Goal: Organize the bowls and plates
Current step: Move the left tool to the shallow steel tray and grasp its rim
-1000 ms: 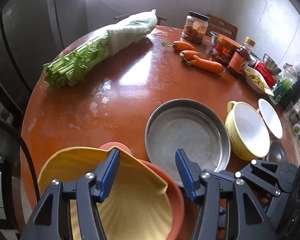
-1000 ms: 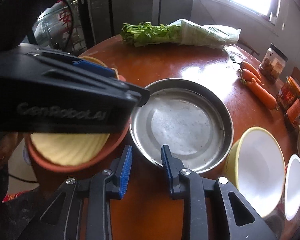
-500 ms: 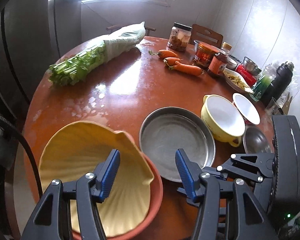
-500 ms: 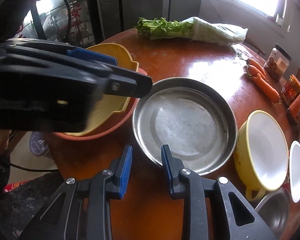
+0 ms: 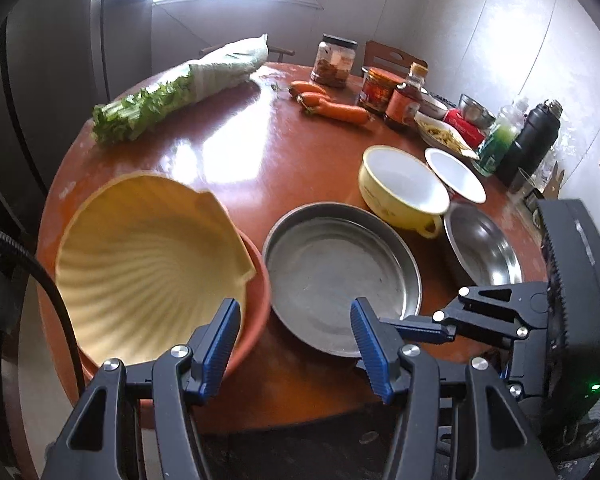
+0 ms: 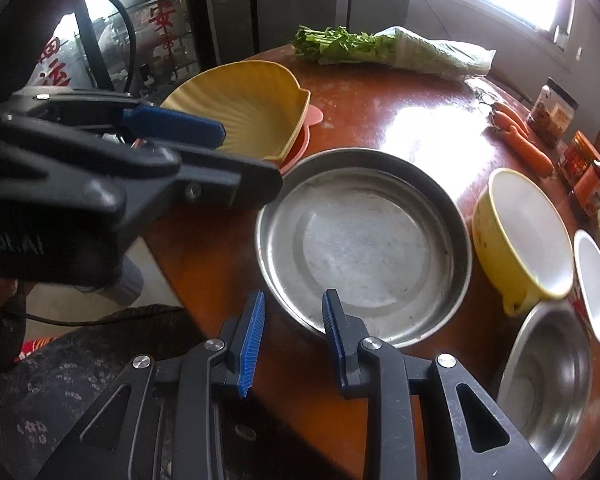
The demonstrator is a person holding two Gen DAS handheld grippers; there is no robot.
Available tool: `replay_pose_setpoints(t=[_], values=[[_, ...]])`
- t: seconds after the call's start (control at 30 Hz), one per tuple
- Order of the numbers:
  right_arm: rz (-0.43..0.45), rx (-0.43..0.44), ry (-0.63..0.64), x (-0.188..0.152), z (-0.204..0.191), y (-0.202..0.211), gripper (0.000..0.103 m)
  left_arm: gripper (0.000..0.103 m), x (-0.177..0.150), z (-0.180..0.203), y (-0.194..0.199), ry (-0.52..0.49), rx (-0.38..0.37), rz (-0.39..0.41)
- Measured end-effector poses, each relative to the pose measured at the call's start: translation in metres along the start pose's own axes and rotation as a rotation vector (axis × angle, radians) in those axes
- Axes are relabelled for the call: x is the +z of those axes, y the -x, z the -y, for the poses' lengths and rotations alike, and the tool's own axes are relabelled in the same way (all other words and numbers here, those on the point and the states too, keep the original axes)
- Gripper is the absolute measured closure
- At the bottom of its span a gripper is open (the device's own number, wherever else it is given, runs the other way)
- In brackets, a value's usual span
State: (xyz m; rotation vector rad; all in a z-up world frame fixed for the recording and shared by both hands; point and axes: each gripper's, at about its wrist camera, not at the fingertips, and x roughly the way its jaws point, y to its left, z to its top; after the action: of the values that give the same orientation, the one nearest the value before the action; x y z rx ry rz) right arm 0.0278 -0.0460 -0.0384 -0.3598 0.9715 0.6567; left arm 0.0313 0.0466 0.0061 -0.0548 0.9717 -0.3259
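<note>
A round metal plate (image 6: 364,248) is seen at the centre of the right wrist view, lying flat on a reddish-brown round surface (image 6: 380,112), near its close edge. To the upper left of it, a ribbed yellow shell-shaped dish (image 6: 240,108) is nested inside an orange-pink bowl (image 6: 300,140), which sits just beside the plate. To the right of the plate, a yellow bowl (image 6: 520,236) with a white inside is placed, with a small white bowl (image 6: 594,284) further right and a steel bowl (image 6: 548,380) at the lower right. At the far edge of the surface, a bundle of leafy greens (image 6: 380,48) in a wrapper is laid, and carrots (image 6: 520,140) and jars (image 6: 552,116) are set along the right side. The right gripper (image 6: 292,328) is held at the bottom centre over the plate's near rim, its jaws narrow and empty. The left gripper (image 5: 296,344) is shown at the bottom of the left wrist view, its jaws moderately wide with nothing between them.
</note>
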Motion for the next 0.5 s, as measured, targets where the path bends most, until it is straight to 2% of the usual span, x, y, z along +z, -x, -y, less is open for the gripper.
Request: replay_pose_setpoints(t=[0.27,0.5], values=[[0.032,-0.007,-0.018,-0.025,-0.001,0.018,0.070,0.046,-0.025,0.014,0.002,0.030,0.016,-0.004],[0.095,-0.033,-0.179,-0.046,0.029,0.042,0.065,0.046,-0.033,0.017,-0.003,0.076,0.002,-0.015]])
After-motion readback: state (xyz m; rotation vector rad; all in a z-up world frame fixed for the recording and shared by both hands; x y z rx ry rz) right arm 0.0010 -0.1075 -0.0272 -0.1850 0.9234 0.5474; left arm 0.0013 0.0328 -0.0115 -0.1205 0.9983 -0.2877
